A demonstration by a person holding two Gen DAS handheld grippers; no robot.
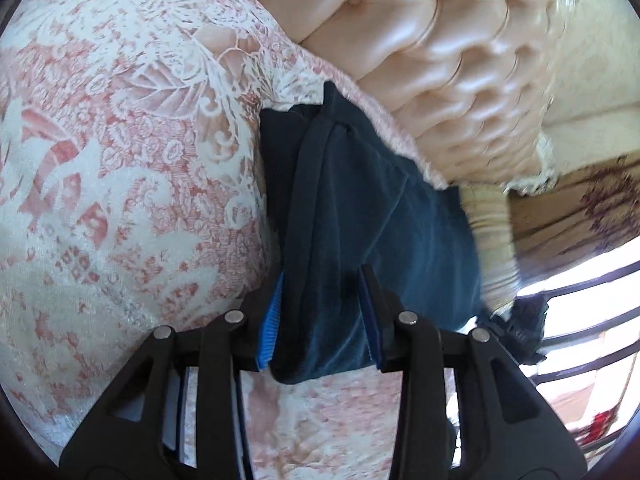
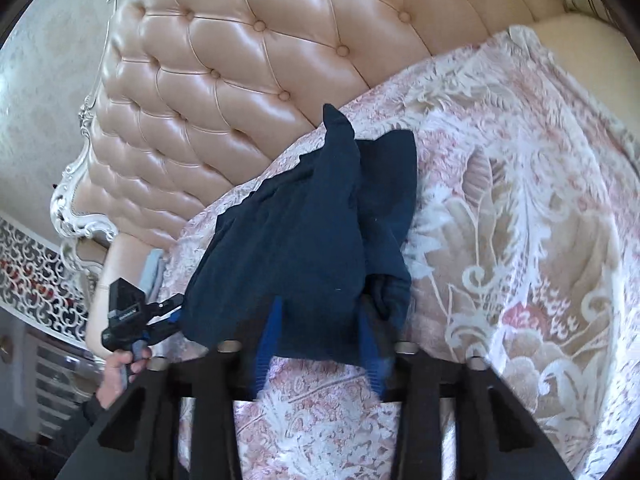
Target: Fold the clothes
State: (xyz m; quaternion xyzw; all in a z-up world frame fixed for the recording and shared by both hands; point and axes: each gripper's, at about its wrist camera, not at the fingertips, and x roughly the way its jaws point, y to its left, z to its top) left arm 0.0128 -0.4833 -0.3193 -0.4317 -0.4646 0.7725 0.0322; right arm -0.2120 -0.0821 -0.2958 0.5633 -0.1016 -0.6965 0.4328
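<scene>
Tufted headboard (image 2: 240, 92) walls the far side; patterned bedspread (image 2: 520, 240) seemingly open.

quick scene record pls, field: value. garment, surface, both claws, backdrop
garment: dark navy cloth, bunched, partly lifted off the bedspread
surface: pink and white floral bedspread
left claw: left claw shut on a fold of the navy cloth, blue pads pressing on it
right claw: right claw shut on the cloth's lower edge
hand: a hand holds the left claw's handle, seen in the right wrist view
backdrop: tufted peach headboard behind the bed
</scene>
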